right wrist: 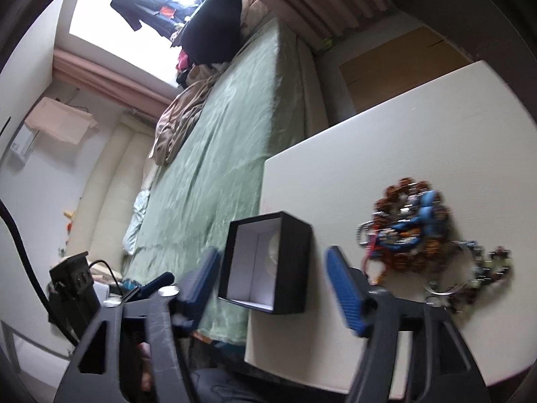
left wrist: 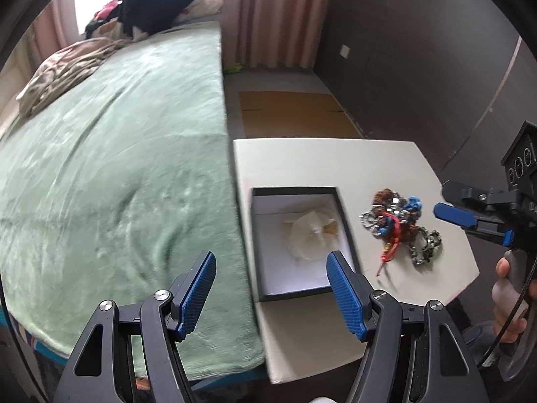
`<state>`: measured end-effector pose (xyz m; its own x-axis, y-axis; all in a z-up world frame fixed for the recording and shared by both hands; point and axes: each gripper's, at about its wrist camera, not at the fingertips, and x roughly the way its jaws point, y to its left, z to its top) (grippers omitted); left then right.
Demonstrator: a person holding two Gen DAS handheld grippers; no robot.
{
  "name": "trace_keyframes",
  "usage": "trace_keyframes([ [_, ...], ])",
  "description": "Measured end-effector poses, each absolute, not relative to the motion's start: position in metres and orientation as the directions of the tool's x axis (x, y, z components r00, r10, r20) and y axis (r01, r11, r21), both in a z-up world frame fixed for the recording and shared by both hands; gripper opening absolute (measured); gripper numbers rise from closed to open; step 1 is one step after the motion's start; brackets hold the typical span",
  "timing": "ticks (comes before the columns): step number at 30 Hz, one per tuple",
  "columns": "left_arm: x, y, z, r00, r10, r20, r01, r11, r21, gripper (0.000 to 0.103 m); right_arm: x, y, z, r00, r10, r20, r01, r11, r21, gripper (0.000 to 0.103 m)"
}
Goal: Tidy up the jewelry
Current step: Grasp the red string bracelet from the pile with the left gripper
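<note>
Jewelry pile (left wrist: 399, 225) tangled on the white table (left wrist: 335, 161), right of the open black box (left wrist: 298, 241) and apart from it; box near the table's left edge, beside the green bed (left wrist: 117, 168). Bare tabletop beyond both. Left gripper (left wrist: 272, 299) spread wide, holding nothing, above the box's near rim. Right gripper (right wrist: 272, 285) wide too, empty, tilted, blurred. Only from the left wrist: pale crumpled item (left wrist: 310, 231) in the box, right tool's blue fingertip (left wrist: 453, 216) near the pile.
</note>
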<state>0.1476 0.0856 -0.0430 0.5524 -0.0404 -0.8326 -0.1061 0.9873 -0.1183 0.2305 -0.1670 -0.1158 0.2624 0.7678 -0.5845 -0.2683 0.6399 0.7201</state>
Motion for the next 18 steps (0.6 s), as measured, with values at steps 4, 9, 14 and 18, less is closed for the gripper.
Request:
trace_keyframes([
  [4, 0.161, 0.058, -0.042, 0.547, -0.067, -0.834, -0.061, 0.991, -0.12, 0.069, 0.231, -0.198, -0.116, 0.285, 0.763, -0.58, -0.234, 0.642, 0.73, 0.079],
  [9, 0.18, 0.02, -0.043, 0.534, -0.109, -0.838, 0.01, 0.992, -0.123, 0.069, 0.231, -0.234, -0.123, 0.312, 0.737, -0.6, -0.169, 0.665, 0.728, 0.079],
  [14, 0.198, -0.022, -0.051, 0.505, -0.13, -0.853, 0.082, 0.991, -0.103, 0.069, 0.232, -0.265, -0.134, 0.318, 0.716, -0.622, -0.115, 0.68, 0.724, 0.079],
  [18, 0.21, -0.047, -0.064, 0.475, -0.113, -0.873, 0.12, 0.991, -0.062, 0.069, 0.234, -0.283, -0.14, 0.322, 0.708, -0.629, -0.08, 0.683, 0.726, 0.079],
])
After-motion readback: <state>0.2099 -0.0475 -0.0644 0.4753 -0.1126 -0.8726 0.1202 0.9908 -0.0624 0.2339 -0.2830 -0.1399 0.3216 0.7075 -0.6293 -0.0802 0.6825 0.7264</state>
